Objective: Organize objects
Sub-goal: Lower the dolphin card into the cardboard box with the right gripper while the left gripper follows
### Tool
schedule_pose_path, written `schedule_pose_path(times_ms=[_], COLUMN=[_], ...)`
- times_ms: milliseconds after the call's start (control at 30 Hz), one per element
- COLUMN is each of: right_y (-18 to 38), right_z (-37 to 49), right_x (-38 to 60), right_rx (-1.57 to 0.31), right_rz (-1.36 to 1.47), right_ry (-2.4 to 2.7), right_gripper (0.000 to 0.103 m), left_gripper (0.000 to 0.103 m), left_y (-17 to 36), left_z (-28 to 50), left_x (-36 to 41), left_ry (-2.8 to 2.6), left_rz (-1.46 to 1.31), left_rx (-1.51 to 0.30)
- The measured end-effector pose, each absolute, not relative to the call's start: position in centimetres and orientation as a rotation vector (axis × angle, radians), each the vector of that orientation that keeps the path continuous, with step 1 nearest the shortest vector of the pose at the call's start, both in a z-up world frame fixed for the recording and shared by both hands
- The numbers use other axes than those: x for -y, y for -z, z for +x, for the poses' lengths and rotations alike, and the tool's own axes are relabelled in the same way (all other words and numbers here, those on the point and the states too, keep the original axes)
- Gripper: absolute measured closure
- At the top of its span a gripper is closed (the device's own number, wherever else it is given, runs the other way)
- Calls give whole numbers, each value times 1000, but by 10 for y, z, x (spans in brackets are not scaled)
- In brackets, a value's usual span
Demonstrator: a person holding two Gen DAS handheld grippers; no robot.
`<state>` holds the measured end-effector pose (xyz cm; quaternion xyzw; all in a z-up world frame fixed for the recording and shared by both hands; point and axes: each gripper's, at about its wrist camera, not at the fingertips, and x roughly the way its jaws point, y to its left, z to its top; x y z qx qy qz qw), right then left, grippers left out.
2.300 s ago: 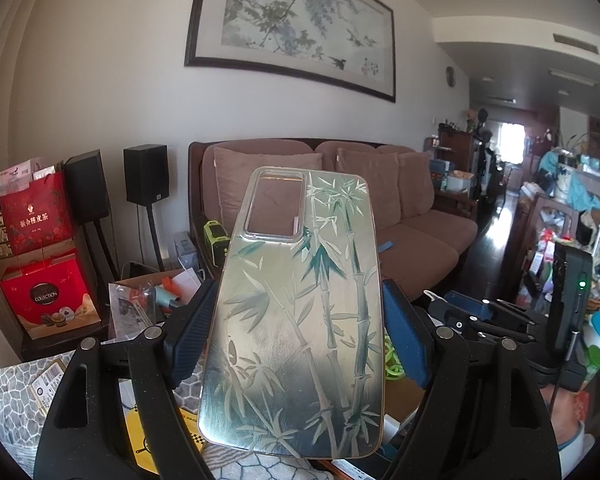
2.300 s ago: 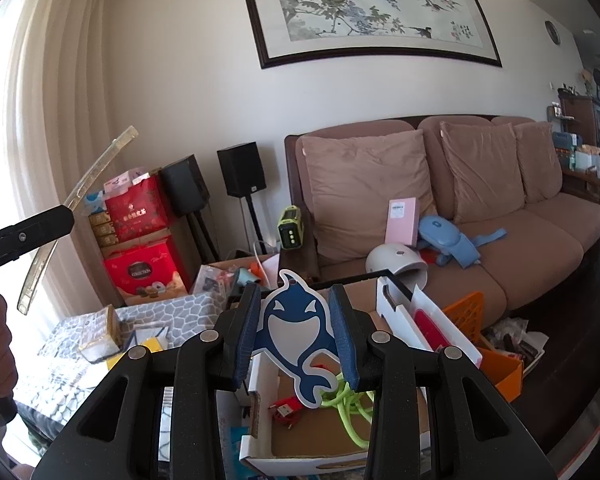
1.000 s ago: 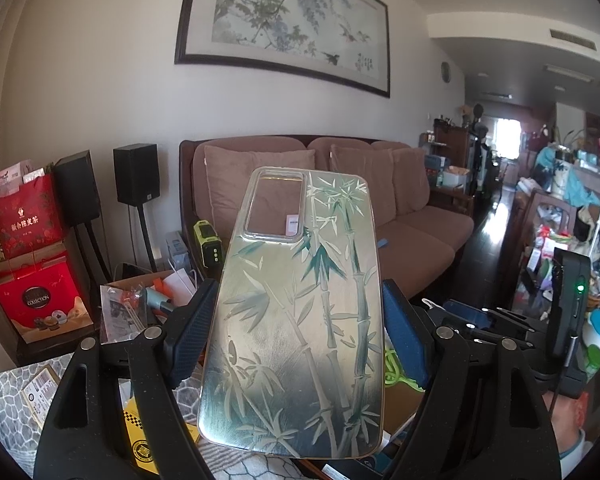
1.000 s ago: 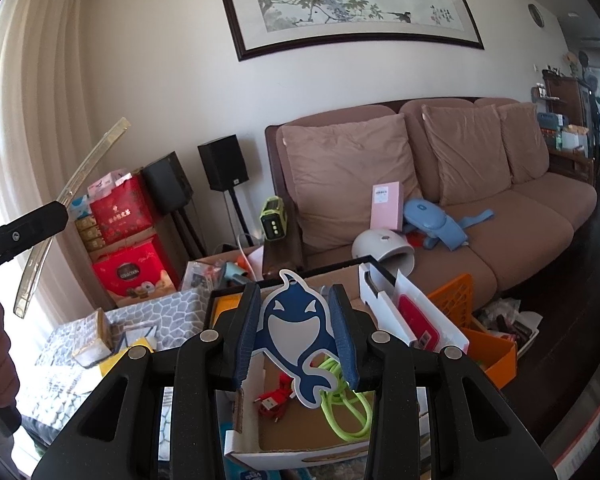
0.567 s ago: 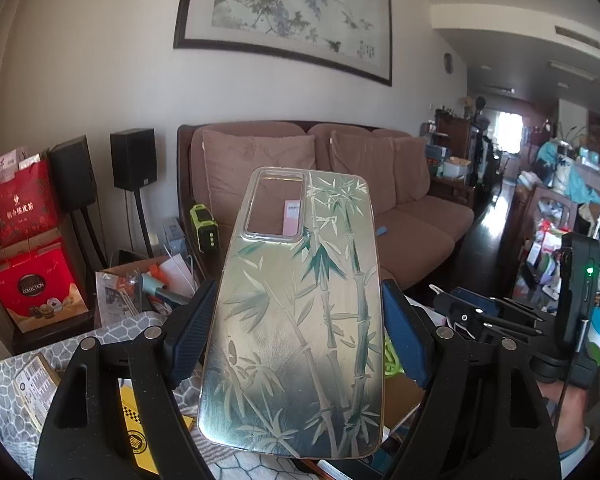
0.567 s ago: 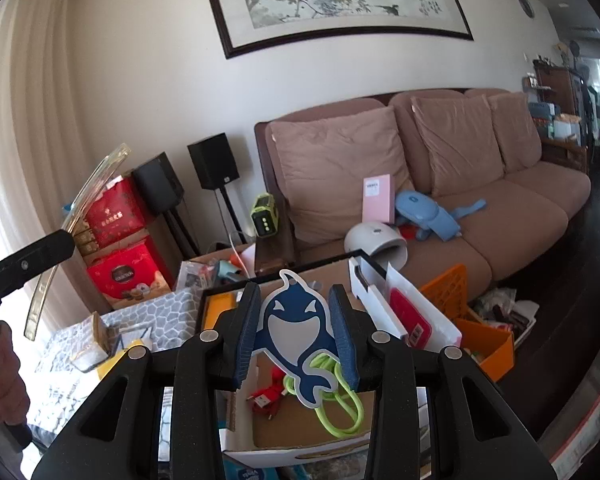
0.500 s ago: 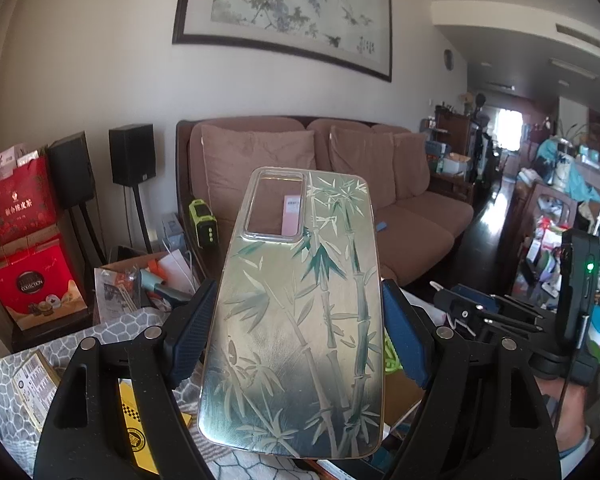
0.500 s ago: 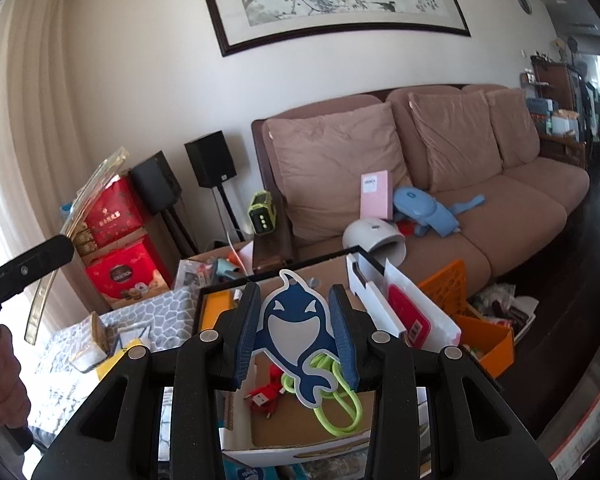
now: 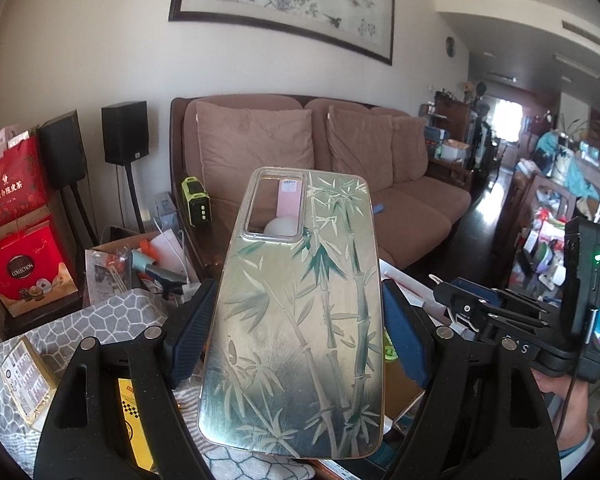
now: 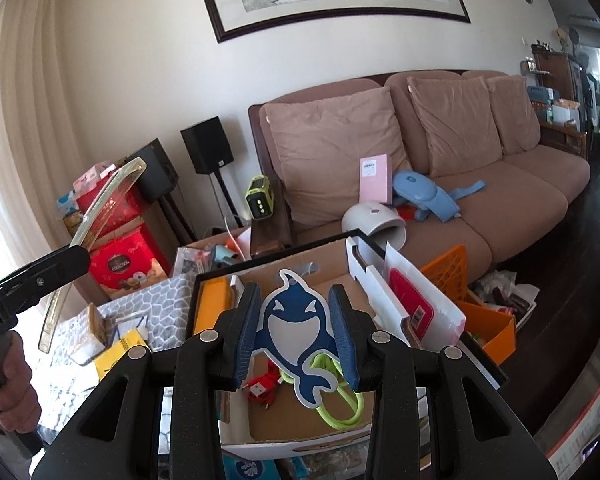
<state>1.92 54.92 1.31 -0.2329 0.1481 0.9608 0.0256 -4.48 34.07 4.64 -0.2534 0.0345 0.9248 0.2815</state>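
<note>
My left gripper (image 9: 296,340) is shut on a clear phone case (image 9: 300,312) printed with green bamboo, held upright between the blue pads. From the right wrist view the same phone case (image 10: 90,236) shows edge-on at the far left, with a hand under it. My right gripper (image 10: 296,330) is shut on a blue and white whale-shaped card (image 10: 298,332). It hangs over an open cardboard box (image 10: 296,436) that holds a red cable (image 10: 262,388) and a lime green cord (image 10: 336,400). In the left wrist view the right gripper's black body (image 9: 512,324) sits at the right.
A brown sofa (image 10: 460,184) stands behind with a pink box (image 10: 374,180), a white dome (image 10: 374,224) and a blue toy (image 10: 424,196). An orange crate (image 10: 476,312) lies right of the box. Red gift bags (image 9: 16,240) and black speakers (image 9: 124,132) stand left. A grey patterned cloth (image 9: 100,316) covers the table.
The left gripper has sunk slightly with the phone case, so the sofa and the table's clutter sit higher in its view. The right gripper has tipped a little toward the box. Both grips are unchanged.
</note>
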Motion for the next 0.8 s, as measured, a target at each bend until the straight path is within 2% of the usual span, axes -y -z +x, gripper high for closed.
schedule_pose_path(times_ms=[800], right_y=[-4], right_z=[16], right_x=[-557], right_rx=[-512], right_rz=[-774], right_ry=[-2955], right_gripper=[67], left_gripper=[25], left_y=[-34], left_z=[-69], left_x=[-364], left_ry=[-2438], left_rz=[-710], left_rx=[-120])
